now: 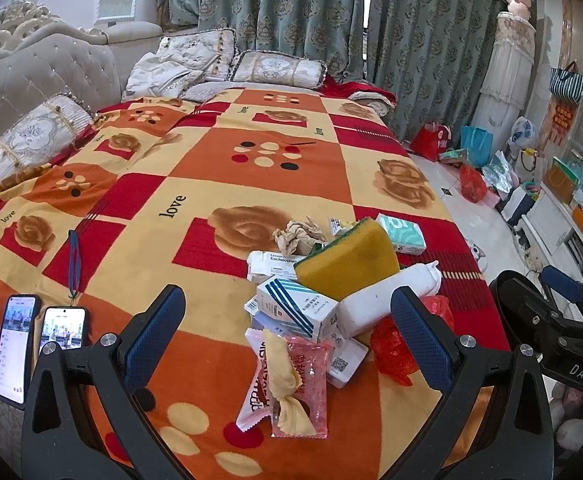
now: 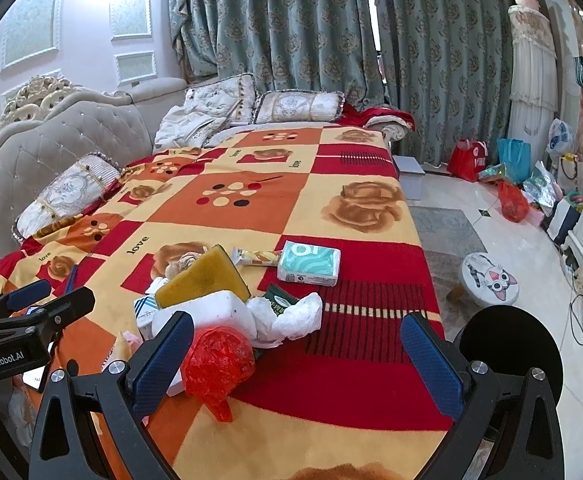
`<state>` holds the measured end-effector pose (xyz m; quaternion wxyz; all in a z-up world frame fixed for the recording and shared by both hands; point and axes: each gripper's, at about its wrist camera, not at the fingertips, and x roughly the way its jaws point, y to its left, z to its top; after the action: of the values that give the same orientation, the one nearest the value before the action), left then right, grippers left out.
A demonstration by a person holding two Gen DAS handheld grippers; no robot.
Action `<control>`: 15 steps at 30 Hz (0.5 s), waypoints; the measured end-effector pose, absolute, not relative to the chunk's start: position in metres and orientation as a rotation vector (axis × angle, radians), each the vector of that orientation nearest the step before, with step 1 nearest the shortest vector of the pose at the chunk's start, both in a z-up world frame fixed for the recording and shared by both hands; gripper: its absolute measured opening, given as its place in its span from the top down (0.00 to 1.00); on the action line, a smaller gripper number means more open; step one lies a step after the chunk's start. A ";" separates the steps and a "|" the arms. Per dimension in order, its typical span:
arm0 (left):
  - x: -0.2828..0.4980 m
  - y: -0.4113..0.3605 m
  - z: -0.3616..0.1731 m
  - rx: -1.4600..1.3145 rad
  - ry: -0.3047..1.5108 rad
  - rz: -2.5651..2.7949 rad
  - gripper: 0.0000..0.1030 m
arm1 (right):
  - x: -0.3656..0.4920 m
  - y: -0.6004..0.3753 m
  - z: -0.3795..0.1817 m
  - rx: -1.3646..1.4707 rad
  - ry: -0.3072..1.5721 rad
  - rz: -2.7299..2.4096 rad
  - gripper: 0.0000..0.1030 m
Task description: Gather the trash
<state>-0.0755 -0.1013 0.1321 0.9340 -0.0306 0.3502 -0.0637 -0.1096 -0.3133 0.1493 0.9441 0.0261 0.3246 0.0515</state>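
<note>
- On the bed blanket point(image 1: 195, 264): trash pile, red plastic bag point(image 2: 215, 364) nearest right claw point(image 2: 297, 360).
- Both claws, left claw point(image 1: 289, 340) included, spread wide, empty.
- Close on bag's bunched top; avoid sponge point(image 2: 203, 276) above.

sponge point(image 1: 347, 264) atop boxes point(image 1: 295, 308), phones point(image 1: 15, 344) left

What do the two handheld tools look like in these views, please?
Both the left tool and right tool have black frames with silver bolts and dark blue textured pads. White lettering reads "GenRobot.AI" on the left, "DAS" on the right.
</note>
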 end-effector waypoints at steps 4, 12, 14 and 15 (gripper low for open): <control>-0.078 -0.103 0.131 -0.063 0.717 -0.132 0.01 | -0.109 -0.313 0.149 0.053 0.663 0.106 0.00; -0.080 -0.104 0.129 -0.071 0.727 -0.131 0.01 | -0.111 -0.318 0.147 0.066 0.681 0.117 0.00; -0.084 -0.107 0.127 -0.078 0.734 -0.133 0.01 | -0.111 -0.319 0.144 0.080 0.698 0.135 0.00; -0.084 -0.106 0.127 -0.079 0.737 -0.133 0.01 | -0.111 -0.319 0.142 0.083 0.706 0.143 0.00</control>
<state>-0.0835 -0.1057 0.1269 0.9299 -0.0387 0.3601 -0.0648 -0.1111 -0.3193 0.1422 0.9349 0.0408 0.3454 0.0701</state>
